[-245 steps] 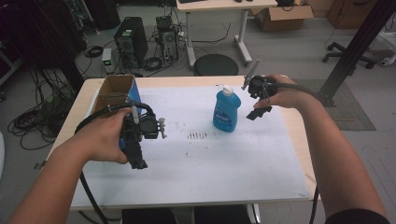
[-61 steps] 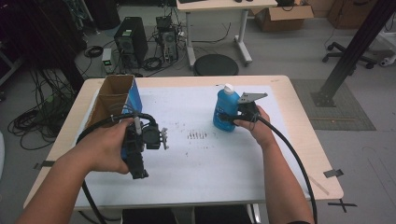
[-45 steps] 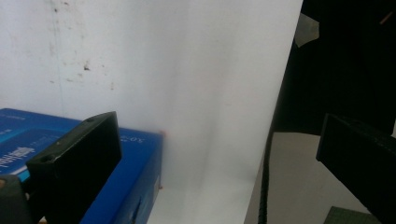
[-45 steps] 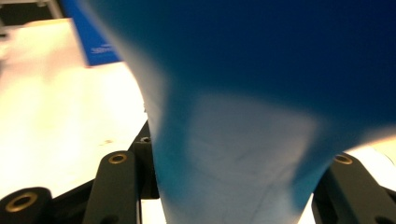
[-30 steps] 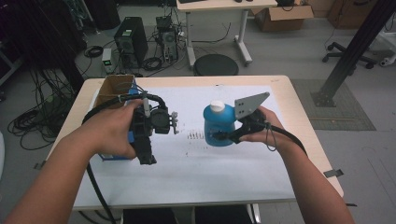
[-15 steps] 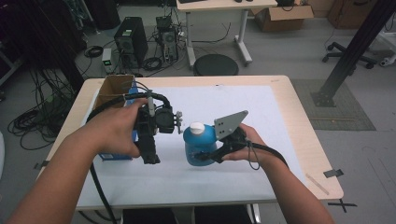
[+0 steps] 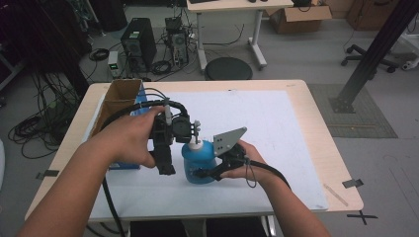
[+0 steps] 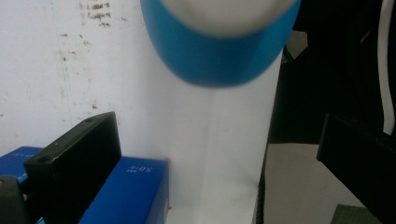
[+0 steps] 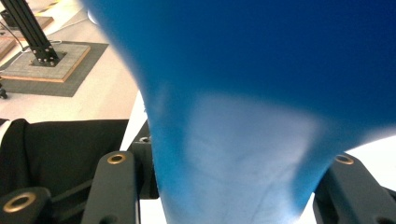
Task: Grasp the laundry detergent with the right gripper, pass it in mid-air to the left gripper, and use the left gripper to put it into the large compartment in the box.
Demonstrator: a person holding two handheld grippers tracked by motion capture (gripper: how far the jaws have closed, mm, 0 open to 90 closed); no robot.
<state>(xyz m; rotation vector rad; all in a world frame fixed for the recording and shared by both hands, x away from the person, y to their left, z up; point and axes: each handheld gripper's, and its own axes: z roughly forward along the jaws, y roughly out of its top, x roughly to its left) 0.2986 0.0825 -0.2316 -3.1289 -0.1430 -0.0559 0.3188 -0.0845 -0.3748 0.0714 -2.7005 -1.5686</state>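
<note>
A pale wooden worktop [image 7: 316, 128] is standing on grey floor [image 7: 306, 54]; beyond it a second desk [image 7: 232, 6], a round black stool [image 7: 228, 68] and a computer tower [image 7: 136, 44] are sitting among tangled cables [image 7: 34, 123] — even lighting.

bottle [image 7: 198, 164]: we see a blue plastic bottle with a white cap [image 7: 195, 143] on top.
colour: we see a translucent blue body, and a paler label patch on its side in the right gripper view.
pose: we see it standing about upright, cap up; we cannot tell if its base touches the table.
place: we find it over the white sheet, near the front of the table, between the two hands.
hold: we see black jaws pressed against both sides of its body in the right gripper view.
blur: in the left gripper view, we see its blue rounded part blurred.
</note>
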